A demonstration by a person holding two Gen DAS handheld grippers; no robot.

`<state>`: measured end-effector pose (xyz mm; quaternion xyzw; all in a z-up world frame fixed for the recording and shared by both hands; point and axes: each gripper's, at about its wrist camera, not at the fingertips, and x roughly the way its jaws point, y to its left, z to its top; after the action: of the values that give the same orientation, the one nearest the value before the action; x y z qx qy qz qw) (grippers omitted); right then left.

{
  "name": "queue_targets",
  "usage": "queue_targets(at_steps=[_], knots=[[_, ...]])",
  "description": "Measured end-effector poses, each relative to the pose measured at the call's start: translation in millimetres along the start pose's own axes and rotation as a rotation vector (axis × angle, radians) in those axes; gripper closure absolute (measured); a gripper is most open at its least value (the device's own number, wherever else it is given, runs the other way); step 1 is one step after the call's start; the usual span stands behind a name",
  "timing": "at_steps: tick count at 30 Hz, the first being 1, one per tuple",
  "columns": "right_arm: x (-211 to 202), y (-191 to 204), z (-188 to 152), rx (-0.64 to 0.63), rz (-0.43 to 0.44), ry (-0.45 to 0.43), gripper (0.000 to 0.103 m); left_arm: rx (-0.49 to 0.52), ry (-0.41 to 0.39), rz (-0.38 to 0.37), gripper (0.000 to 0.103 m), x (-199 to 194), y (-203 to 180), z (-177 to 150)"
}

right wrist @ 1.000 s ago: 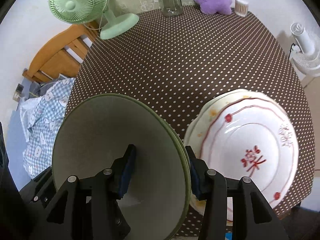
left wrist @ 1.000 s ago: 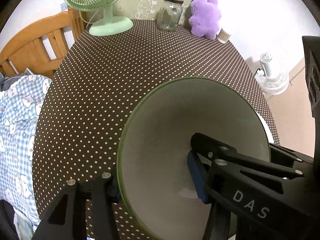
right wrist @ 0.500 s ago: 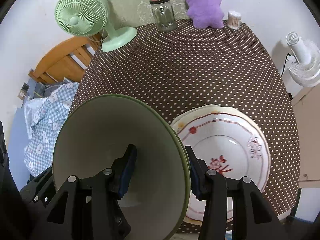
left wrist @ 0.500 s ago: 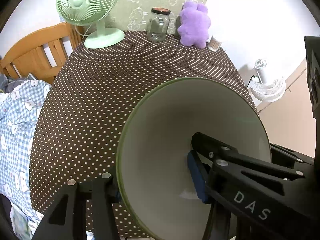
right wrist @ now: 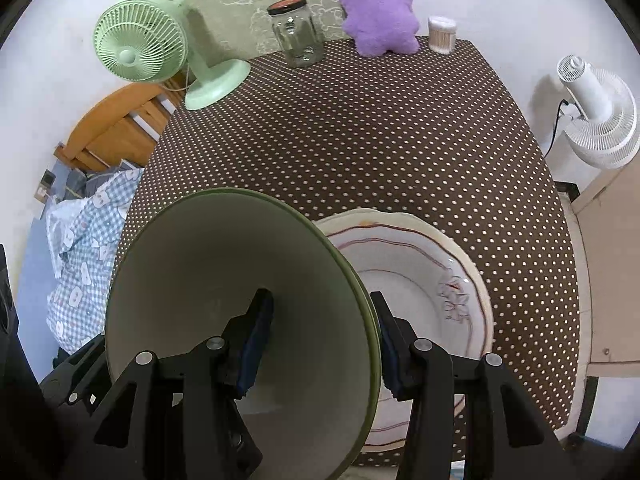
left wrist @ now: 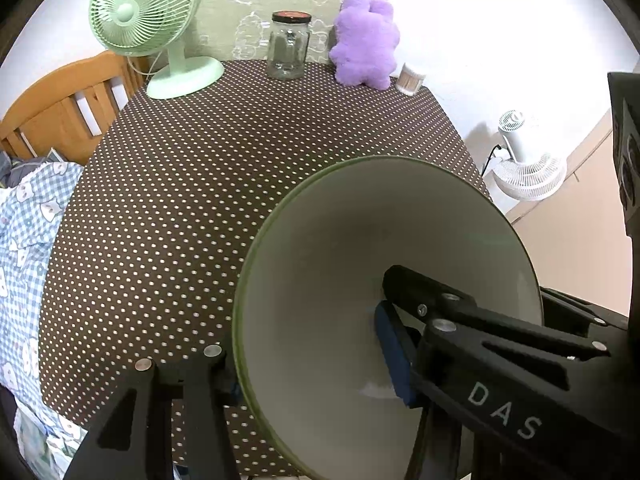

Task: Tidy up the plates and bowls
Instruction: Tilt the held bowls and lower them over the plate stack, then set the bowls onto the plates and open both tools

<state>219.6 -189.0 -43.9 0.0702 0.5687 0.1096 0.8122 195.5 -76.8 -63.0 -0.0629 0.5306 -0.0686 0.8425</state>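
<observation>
Both claws are on the same large round bowl [left wrist: 360,280], pale grey inside with an olive-green rim, held tilted above the near edge of the brown, white-dotted tablecloth [left wrist: 240,168].

My left claw [left wrist: 312,360] grips the bowl's left wall: one finger outside the rim, the blue-padded finger [left wrist: 394,356] inside against the inner surface. My right claw [right wrist: 320,344] grips the opposite wall: its left blue pad [right wrist: 256,340] inside the bowl, the other pad outside just past the green rim. Both are clamped on the wall, not hanging loose.

In the right wrist view, a stack of white scalloped plates with red line decoration [right wrist: 432,280] lies on the cloth just right of the bowl, partly hidden behind its rim. I cannot tell whether bowl and plates touch.
</observation>
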Motion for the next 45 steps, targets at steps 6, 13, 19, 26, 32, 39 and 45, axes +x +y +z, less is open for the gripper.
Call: queue_targets(at_steps=[6,13,19,26,32,39,45], knots=[[4.4,-18.3,0.2,0.006,-0.009,0.023,0.051,-0.012,0.027,-0.011,0.049,13.6,-14.0,-2.9],[12.2,-40.0,1.4,0.030,-0.025,0.053,0.051,-0.009,0.067,-0.025,0.049,31.0,-32.4,0.0],[23.8,-51.8,0.0,0.049,-0.025,0.086,0.051,-0.013,0.113,-0.019,0.049,46.1,-38.1,0.5],[31.0,-58.5,3.2,0.036,-0.024,0.084,0.051,-0.019,0.096,0.000,0.049,48.2,-42.9,-2.1],[31.8,-60.3,4.1,0.009,-0.027,0.084,0.050,-0.025,0.085,0.008,0.049,47.6,-43.2,-6.1],[28.8,-57.7,-0.2,-0.006,-0.021,0.063,0.049,-0.013,0.085,0.008,0.044,44.9,-40.9,-7.6],[14.5,-49.2,-5.7,0.000,-0.078,-0.003,0.024,0.031,0.046,0.009,0.020,31.4,-36.6,-7.3]])
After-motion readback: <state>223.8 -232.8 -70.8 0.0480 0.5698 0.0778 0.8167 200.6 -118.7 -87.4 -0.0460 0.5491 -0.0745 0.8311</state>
